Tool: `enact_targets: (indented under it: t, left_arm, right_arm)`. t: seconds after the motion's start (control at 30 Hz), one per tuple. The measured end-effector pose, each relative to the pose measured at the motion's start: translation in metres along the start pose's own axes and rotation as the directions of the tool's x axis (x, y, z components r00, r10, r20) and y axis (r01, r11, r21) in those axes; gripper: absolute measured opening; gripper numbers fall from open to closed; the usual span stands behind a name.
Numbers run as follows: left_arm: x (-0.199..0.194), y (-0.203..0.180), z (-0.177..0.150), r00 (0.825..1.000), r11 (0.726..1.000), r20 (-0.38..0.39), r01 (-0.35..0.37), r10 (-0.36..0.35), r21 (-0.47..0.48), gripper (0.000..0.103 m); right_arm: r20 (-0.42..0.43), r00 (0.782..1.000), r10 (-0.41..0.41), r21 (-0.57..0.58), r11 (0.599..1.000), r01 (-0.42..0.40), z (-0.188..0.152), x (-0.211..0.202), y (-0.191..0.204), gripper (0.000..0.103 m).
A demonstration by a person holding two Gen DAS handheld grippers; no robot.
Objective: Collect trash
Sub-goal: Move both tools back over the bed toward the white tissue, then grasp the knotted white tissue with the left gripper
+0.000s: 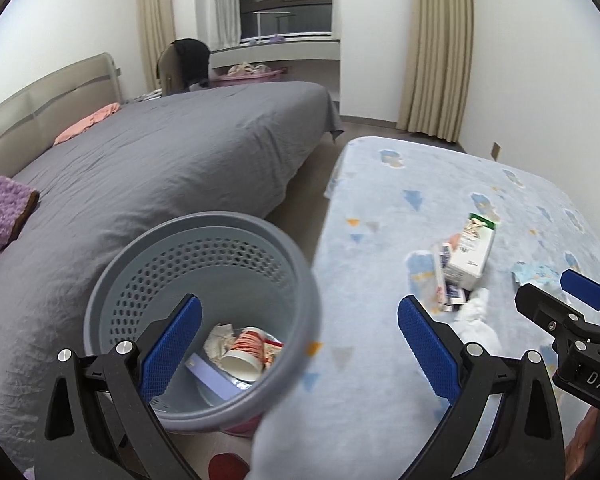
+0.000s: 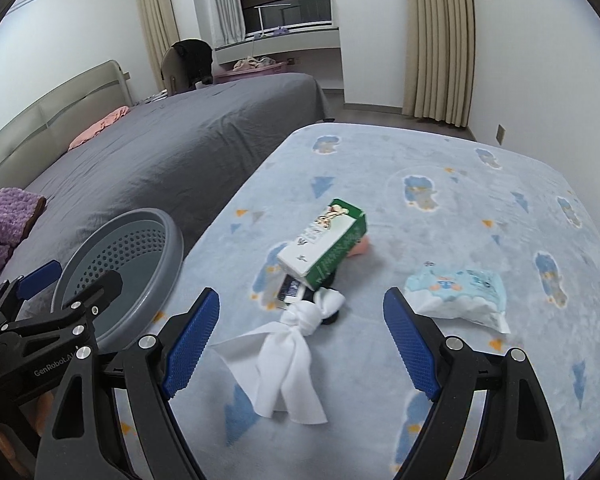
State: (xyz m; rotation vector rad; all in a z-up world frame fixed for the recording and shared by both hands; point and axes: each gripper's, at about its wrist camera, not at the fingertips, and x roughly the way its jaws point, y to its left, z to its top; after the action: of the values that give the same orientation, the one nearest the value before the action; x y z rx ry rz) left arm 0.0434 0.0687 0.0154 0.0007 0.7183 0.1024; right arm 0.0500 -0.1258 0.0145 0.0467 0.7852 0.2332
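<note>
A grey perforated trash basket (image 1: 204, 240) (image 2: 120, 268) stands on the floor beside a low bed with a light-blue blanket (image 2: 440, 200). Inside it lie a paper cup (image 1: 244, 356) and crumpled scraps. My left gripper (image 1: 300, 344) (image 2: 72, 280) hangs open over the basket's right rim, holding nothing. On the blanket lie a green-and-white carton (image 2: 324, 244) (image 1: 470, 252), small dark packets (image 2: 288, 292), a knotted white tissue (image 2: 296, 344) (image 1: 476, 316) and a blue wipes pack (image 2: 456, 292). My right gripper (image 2: 302, 340) (image 1: 560, 296) is open above the tissue, not touching it.
A large bed with a grey cover (image 1: 160, 168) rises to the left of the basket, with a purple throw (image 1: 0, 208) and a pink cloth (image 1: 88, 122) on it. A strip of floor (image 1: 300, 192) separates the two beds. Curtains (image 1: 436, 40), a desk and a chair (image 1: 184, 64) stand at the far wall.
</note>
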Motion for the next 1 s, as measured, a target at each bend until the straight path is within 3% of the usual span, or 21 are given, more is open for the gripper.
enact_targets:
  t: [0.4, 1.0]
  left_arm:
    - [0.004, -0.034, -0.002, 0.999, 0.999, -0.006, 0.035, -0.034, 0.032, 0.097]
    - [0.046, -0.101, -0.027, 0.982, 0.985, -0.145, 0.136, -0.120, 0.105, 0.097]
  right_arm:
    - [0.006, 0.999, -0.053, 0.065, 0.997, 0.053, -0.016, -0.021, -0.052, 0.080]
    - [-0.039, 0.994, -0.106, 0.169, 0.979, 0.111, -0.045, -0.017, -0.134, 0.080]
